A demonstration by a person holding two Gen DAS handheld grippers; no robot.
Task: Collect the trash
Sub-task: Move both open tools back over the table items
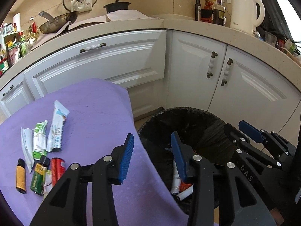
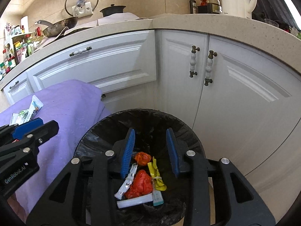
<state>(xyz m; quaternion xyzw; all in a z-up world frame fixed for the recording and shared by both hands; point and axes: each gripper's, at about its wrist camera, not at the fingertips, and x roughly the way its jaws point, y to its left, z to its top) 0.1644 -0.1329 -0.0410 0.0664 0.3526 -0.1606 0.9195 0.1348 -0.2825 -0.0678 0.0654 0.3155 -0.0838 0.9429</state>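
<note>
A black-lined trash bin [image 2: 143, 118] stands on the floor beside a purple-covered table [image 1: 97, 109]. Orange, yellow and white wrappers [image 2: 143, 182] lie inside the bin. My right gripper [image 2: 150, 150] is open and empty above the bin's mouth. My left gripper [image 1: 152, 158] is open and empty, hanging over the table's right edge and the bin [image 1: 188, 116]. On the purple cloth lie squeezed tubes [image 1: 56, 126], a green pack [image 1: 38, 179], a red pack [image 1: 57, 169] and an orange lighter [image 1: 21, 177]. The right gripper also shows in the left wrist view [image 1: 252, 131].
White kitchen cabinets [image 2: 235, 94] with a beige counter [image 2: 225, 26] curve behind the bin. A pan [image 1: 58, 21], pot, bottles [image 1: 219, 13] and a white kettle [image 1: 244, 11] stand on the counter. Jars crowd the far left.
</note>
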